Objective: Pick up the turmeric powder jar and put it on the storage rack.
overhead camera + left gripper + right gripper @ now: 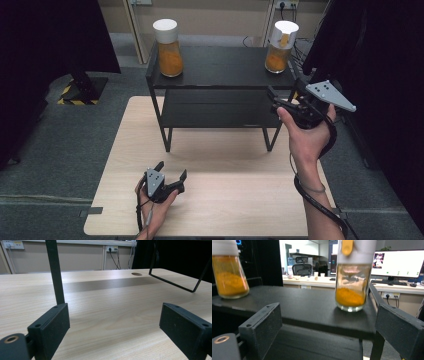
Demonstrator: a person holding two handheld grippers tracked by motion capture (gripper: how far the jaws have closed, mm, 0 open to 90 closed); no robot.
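No word, brand, label or number can be read on anything here. The 2 jars (169, 47) (279, 46) on the black shelf (220, 62) carry no legible label. The monitor (398, 262) behind the shelf in the right gripper view shows a bright window, but its contents are too blurred to make out. The yellow sticker (18, 243) above the wall socket in the left gripper view is likewise too small to read.

- A light wooden table (225, 200) carries a black two-tier shelf (220, 107).
- On the shelf's top board stand two jars (169, 47) of orange powder, well apart.
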